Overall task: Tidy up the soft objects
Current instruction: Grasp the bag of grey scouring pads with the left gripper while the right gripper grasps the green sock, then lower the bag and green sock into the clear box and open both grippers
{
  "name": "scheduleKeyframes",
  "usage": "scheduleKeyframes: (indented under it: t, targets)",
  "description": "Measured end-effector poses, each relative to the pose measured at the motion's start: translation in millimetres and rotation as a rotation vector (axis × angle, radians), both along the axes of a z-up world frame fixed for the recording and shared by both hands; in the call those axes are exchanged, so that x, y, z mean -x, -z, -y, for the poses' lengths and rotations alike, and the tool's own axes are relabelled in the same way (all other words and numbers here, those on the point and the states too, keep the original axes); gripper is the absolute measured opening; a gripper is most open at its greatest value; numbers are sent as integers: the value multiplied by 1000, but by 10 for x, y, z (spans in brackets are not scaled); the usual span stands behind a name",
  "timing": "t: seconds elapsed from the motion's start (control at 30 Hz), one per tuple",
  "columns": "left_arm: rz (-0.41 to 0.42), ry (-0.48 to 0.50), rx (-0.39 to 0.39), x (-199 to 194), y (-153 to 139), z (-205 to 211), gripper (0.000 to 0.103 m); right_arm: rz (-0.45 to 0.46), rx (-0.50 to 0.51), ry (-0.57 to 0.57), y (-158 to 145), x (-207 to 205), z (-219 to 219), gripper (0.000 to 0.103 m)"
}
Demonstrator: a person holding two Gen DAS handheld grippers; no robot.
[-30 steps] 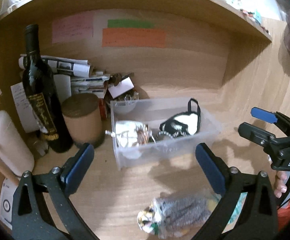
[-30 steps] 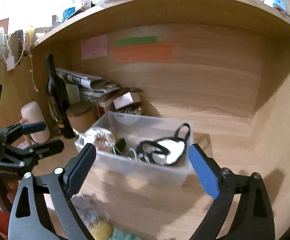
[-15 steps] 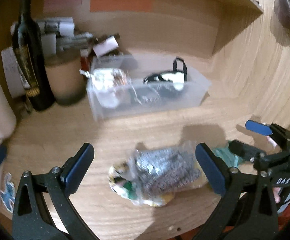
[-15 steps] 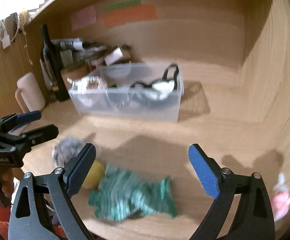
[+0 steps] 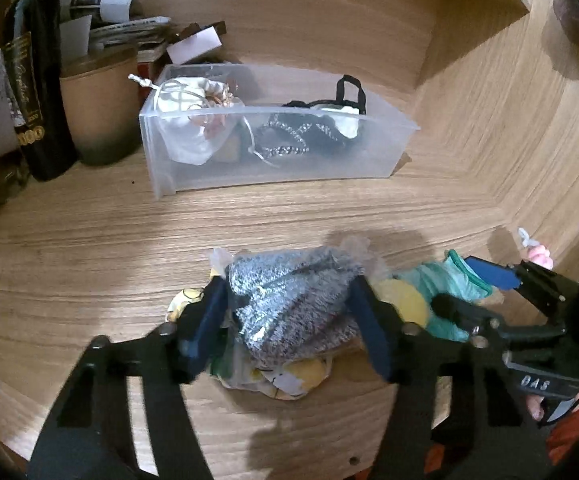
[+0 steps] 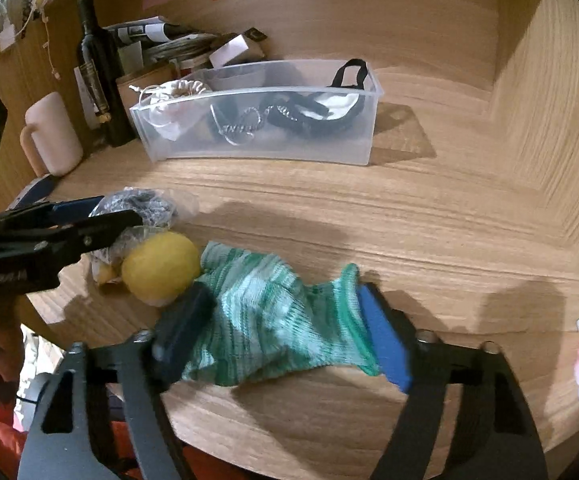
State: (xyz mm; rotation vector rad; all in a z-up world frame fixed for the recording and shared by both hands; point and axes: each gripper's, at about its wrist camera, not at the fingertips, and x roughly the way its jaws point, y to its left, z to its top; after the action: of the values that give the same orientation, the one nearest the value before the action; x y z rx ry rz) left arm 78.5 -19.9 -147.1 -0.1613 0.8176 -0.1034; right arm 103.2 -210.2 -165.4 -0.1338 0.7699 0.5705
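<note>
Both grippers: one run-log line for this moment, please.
left gripper: closing around grey bag | right gripper: closing around green cloth | bin: behind

One clear bin (image 6: 257, 148), one dark bottle (image 6: 97, 72), one pink mug (image 6: 55, 140), one yellow ball (image 6: 159, 268), two tools: left (image 5: 287, 316) and right (image 6: 277, 328).

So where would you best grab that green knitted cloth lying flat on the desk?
Across its bunched middle, coming down from above and the near edge. The green knitted cloth lies flat and limp, so only a pinch that gathers its width gets purchase. The right tongs already straddle it, jaws just closing, one pad at each side. Keep clear of the yellow ball touching its left end.
</note>
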Motion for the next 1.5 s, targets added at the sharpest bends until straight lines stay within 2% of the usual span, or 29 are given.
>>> scheduleKeyframes:
  t: [0.13,0.2,0.37,0.73,1.07,1.23,1.5]
  targets:
    - [7,-2,-9,-5,2,-12,46,10,-5,0,1,-32,4,43]
    - [13,-7,-15,-3,-20,-25,41,12,-13,-3,-5,-45,6,30]
    - [39,-22,-27,-1,-118,-76,36,12,-40,7,-61,-94,31,20]
    - [134,-73,-6,-108,-510,-280,36,84,-116,33,-373,-247,106,19]
    - [242,-113,-71,-310,-862,-368,36,165,-169,24,-688,-476,17,19]
    - [253,-113,-73,-466,-957,-394,36,208,-182,16,-849,-606,-71,19]
    - [223,-91,-94,-845,-945,-360,36,263,-186,25,-1056,-850,-223,19]
